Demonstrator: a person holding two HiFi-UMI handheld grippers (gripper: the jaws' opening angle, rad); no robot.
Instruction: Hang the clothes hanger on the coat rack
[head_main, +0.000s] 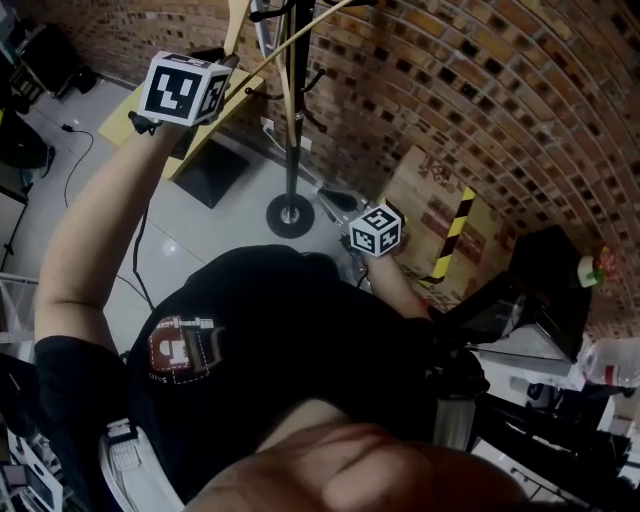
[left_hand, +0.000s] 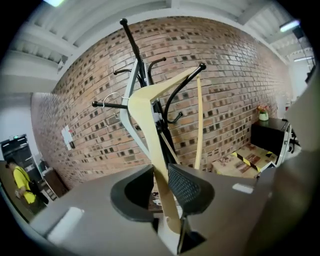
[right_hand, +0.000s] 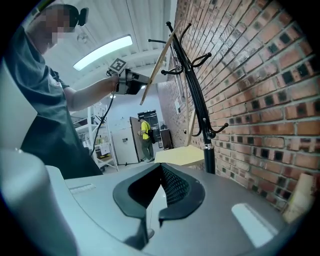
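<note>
Hanger (left_hand: 145, 107) sits clamped in my left gripper (left_hand: 161, 172); I should seat its hook fully on a coat rack (left_hand: 131, 40) peg before letting go. Right gripper (right_hand: 161, 169) is closed, empty.

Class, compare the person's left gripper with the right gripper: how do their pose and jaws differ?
The left gripper clamps the wooden hanger between its jaws; the right gripper has its jaws together on nothing. The left gripper is raised to the upper hooks of the coat rack; the right gripper sits low, near its base. Both carry a marker cube.
</note>
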